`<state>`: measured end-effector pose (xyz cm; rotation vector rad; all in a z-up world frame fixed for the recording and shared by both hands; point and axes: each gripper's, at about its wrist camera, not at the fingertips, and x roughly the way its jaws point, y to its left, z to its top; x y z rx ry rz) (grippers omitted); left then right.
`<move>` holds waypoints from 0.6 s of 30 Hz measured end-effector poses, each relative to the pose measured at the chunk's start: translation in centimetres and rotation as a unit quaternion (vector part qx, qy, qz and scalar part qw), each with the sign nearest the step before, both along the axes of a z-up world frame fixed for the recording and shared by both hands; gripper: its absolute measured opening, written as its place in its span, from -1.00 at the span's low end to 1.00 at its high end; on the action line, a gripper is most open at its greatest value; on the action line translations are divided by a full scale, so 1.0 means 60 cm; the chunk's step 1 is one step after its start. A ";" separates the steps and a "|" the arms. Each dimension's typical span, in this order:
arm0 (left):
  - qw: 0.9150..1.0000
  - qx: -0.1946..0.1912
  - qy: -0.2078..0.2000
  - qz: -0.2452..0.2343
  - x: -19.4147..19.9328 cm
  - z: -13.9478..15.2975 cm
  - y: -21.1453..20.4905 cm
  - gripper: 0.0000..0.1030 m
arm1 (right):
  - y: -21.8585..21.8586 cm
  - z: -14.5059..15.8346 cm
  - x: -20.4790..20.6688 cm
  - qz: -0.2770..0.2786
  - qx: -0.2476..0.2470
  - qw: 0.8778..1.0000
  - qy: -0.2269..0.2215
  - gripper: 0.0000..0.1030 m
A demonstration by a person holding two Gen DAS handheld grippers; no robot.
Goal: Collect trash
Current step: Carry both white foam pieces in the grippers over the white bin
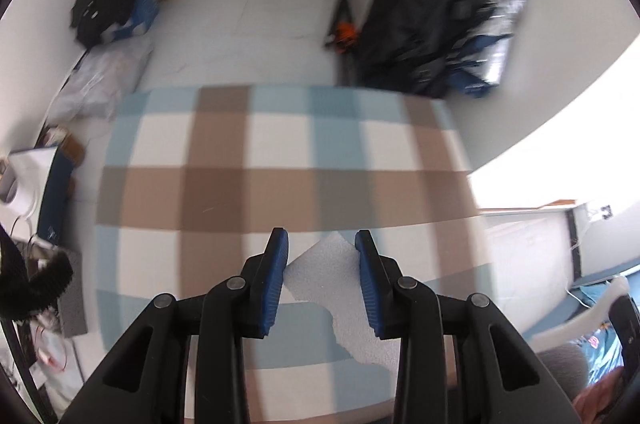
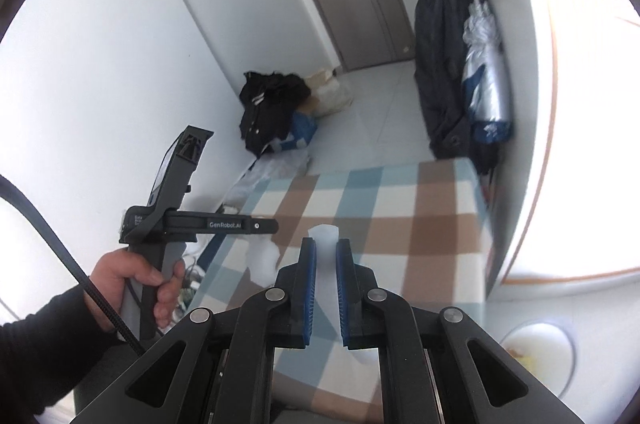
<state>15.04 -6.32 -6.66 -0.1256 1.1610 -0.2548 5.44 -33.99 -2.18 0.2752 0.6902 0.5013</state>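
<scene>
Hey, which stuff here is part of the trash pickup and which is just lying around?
Job:
- foam piece between the left gripper's fingers
- white scrap in the right gripper

Lying about:
- checked blanket
- black clothes pile by the wall
- dark coat hanging
- folded umbrella
- plastic bags on the floor
- bowl

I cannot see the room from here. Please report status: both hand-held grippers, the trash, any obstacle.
Left hand-held gripper shut on foam piece. Right hand-held gripper shut on white scrap. Both above checkered blanket. No obstacle seen.
</scene>
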 end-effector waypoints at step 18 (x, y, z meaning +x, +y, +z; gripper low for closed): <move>0.983 -0.069 -0.099 -0.135 -0.052 0.103 -0.284 -0.43 | -0.287 0.019 -0.066 -0.178 0.006 0.984 -0.031 -0.82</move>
